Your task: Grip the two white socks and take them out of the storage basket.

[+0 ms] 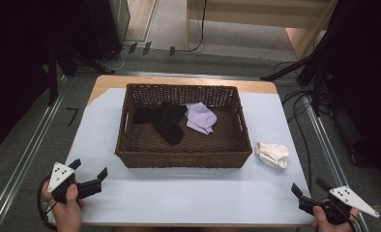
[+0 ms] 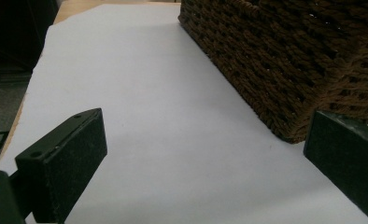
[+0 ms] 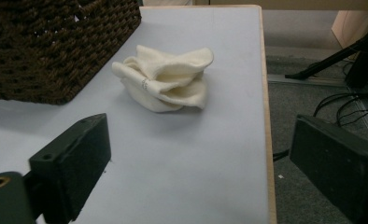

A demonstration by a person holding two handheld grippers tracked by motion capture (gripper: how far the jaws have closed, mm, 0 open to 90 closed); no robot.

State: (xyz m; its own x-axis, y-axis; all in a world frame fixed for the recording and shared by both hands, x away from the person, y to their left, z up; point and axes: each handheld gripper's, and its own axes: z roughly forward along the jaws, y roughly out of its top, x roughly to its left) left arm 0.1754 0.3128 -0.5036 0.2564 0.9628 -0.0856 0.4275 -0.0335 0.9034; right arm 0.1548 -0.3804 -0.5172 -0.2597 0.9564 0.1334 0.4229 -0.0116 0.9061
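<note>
My right claw [image 3: 198,168] gapes wide before the cream sock [image 3: 166,79]; my left claw [image 2: 205,163] is wide too. Snagging the wicker basket [image 3: 56,51] could drag it across the bench [image 3: 210,154].

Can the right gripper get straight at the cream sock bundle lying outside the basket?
Probably yes. The right gripper is open, and the cream sock bundle lies on bare white table cover ahead of its jaws, beside the wicker basket but apart from it, with nothing between.

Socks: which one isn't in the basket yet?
The cream sock, lying on the table right of the basket; the black and lavender ones lie inside.
</note>
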